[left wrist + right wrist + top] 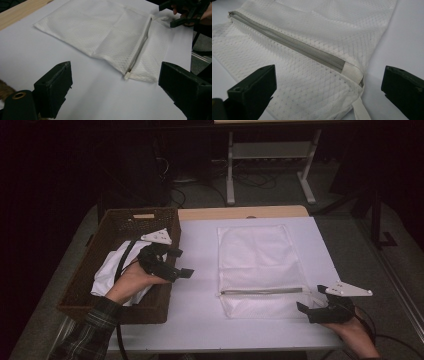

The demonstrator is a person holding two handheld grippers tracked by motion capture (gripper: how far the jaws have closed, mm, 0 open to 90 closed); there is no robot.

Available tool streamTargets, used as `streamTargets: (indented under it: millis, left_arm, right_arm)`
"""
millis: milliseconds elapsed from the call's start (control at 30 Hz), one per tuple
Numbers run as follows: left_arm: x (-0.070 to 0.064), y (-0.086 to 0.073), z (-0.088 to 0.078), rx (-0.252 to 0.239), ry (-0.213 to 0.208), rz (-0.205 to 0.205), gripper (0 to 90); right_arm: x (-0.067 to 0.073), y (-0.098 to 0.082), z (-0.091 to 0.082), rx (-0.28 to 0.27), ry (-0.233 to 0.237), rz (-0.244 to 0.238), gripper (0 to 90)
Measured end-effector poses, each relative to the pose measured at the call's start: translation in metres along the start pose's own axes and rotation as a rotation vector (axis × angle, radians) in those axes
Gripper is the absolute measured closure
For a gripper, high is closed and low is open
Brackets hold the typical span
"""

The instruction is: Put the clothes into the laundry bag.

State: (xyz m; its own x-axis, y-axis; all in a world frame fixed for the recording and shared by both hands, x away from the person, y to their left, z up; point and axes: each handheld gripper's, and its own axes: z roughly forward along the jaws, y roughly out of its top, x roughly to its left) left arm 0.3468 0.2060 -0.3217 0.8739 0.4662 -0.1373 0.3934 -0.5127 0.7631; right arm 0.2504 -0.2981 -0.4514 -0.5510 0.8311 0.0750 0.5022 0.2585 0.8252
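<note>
Over the basket [100, 292], left claw [181, 263] gapes wide.

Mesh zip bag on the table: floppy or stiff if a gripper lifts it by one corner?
Likely floppy: the mesh zip bag lies flat and creased, thin fabric. It probably drapes and sags from a corner grip. The zipper looks like the only firmer line, so that edge may hang straighter.

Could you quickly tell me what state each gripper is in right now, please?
Left gripper: open, holding nothing, by the basket rim.
Right gripper: open, holding nothing, at the zipper end of the mesh bag.
</note>
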Motion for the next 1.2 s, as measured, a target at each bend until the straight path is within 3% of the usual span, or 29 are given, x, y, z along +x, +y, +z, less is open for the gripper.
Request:
streamTargets:
  millis: [533,767,1200]
  left_arm:
    - [0.027,-0.020,-0.036,-0.019,0.095,-0.056,11.2]
    - [0.045,-0.033,-0.046,0.031,0.182,-0.078,11.2]
    - [0.067,-0.049,-0.059,0.071,0.257,-0.116,11.2]
  right_arm:
    - [0.000,-0.001,0.002,0.001,-0.002,0.005,0.0]
    - [0.000,-0.001,0.001,0.002,-0.003,0.006,0.0]
    - [0.000,-0.001,0.001,0.003,-0.005,0.006,0.0]
